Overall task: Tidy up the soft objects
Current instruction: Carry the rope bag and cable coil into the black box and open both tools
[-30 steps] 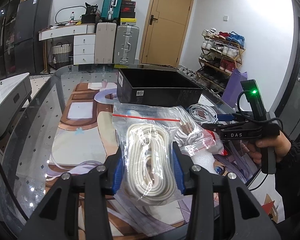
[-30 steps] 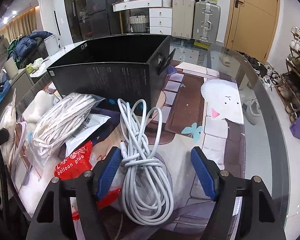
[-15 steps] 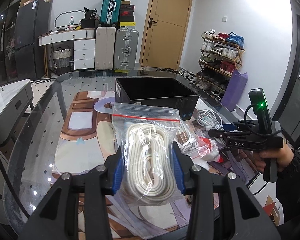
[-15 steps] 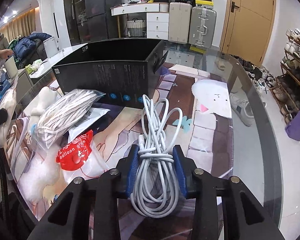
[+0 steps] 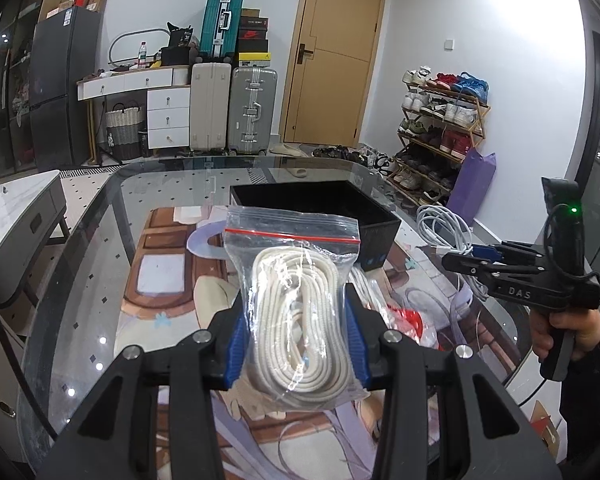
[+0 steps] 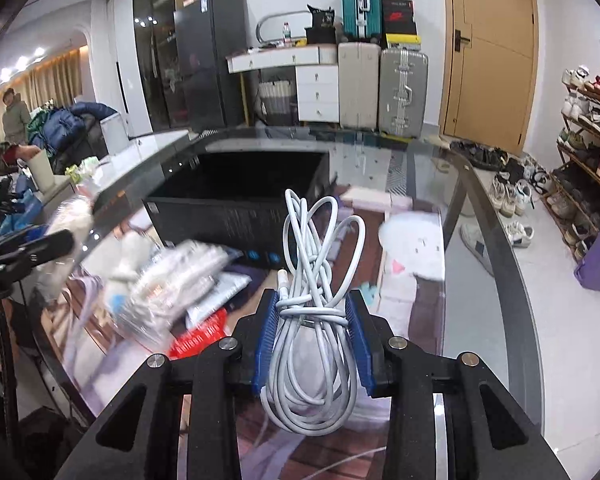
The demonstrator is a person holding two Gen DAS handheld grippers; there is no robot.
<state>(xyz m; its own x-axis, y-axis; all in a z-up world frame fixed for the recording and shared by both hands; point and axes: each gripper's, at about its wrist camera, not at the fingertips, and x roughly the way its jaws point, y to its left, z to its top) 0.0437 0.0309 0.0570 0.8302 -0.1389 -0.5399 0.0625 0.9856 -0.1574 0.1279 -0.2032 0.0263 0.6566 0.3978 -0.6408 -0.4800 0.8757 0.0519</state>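
- The left gripper (image 5: 296, 344) is clamped on a clear zip bag of cream rope (image 5: 296, 312); its blue pads press the bag's two sides and the bag is held up above the glass table (image 5: 84, 264), its red-striped top standing upright.
- The right gripper (image 6: 312, 340) is closed tight on a bundle of white cable (image 6: 314, 312), pinched at the wrapped waist; loops stick up above the pads and the coil hangs below, off the table.
- The open black box (image 5: 316, 216) sits further along the table, beyond both held things, with its top uncovered and the printed mat (image 5: 168, 280) bare to its left.
- Between the grippers and the box lies a heap: another bagged rope (image 6: 172, 280), blurred in the right wrist view, and a red balloon-glue packet (image 6: 200, 336).
- In the left wrist view the right gripper is just past the table's right rim, held by a hand (image 5: 568, 328).
- The far rounded table edge has clear floor, then suitcases (image 5: 252, 108) and a door (image 5: 332, 60); a shoe rack (image 5: 440, 128) lines the right wall.
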